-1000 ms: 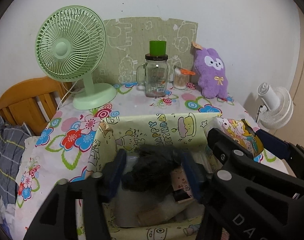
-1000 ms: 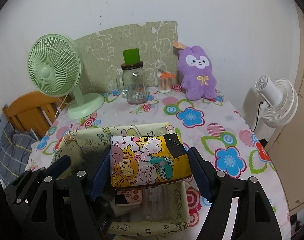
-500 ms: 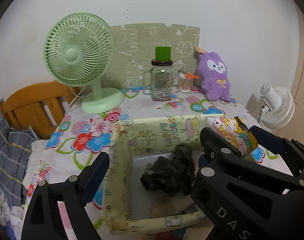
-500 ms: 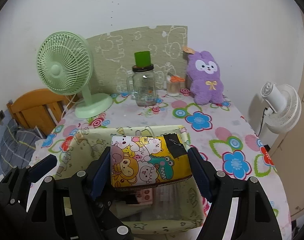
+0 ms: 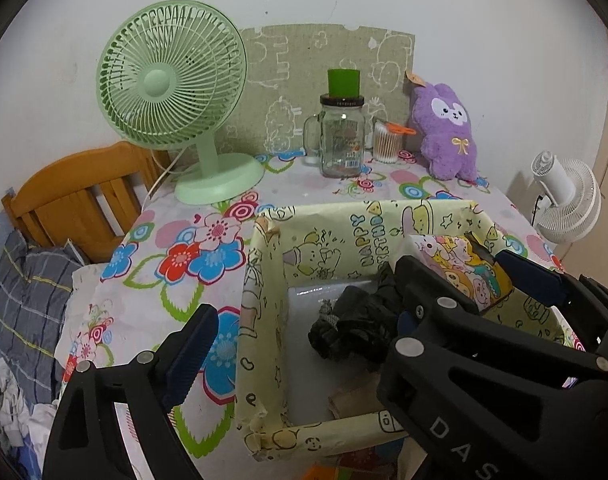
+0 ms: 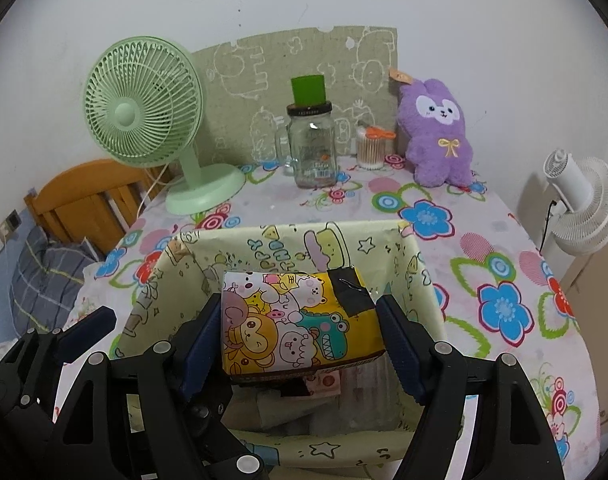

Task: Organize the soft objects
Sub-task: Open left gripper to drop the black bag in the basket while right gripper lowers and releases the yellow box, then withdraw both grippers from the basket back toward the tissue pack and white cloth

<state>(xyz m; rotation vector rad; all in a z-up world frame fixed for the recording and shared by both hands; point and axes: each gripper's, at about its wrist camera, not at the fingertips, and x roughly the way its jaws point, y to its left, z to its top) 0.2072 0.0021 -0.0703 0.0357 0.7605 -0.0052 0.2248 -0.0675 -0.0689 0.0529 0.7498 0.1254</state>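
The right claw is clamped on a soft cartoon-printed packet in yellow and pink, its blue pads pressing the two short ends so the pack hangs level over the pale-yellow paper-lined box printed with birthday doodles. Held that way it can go straight down into the box beside what is there, which reads as the next step of the tidying.

The left claw stands wide with nothing between its fingers; its jaws have just been opening, and the crumpled black soft bundle lies loose on the box floor beneath it, apparently freed there on purpose. Some flat cardboard or paper scraps lie under the bundle, though the view is too cluttered to say what they are.

The box sits near the front of a surface covered with a white cloth printed in bright flowers. At the back stand a mint-green desk fan, a glass mason jar with a green cup on its lid, a tub of cotton swabs and a purple plush rabbit, leaning against the white wall. A wooden chair stands to the left, a white fan to the right.
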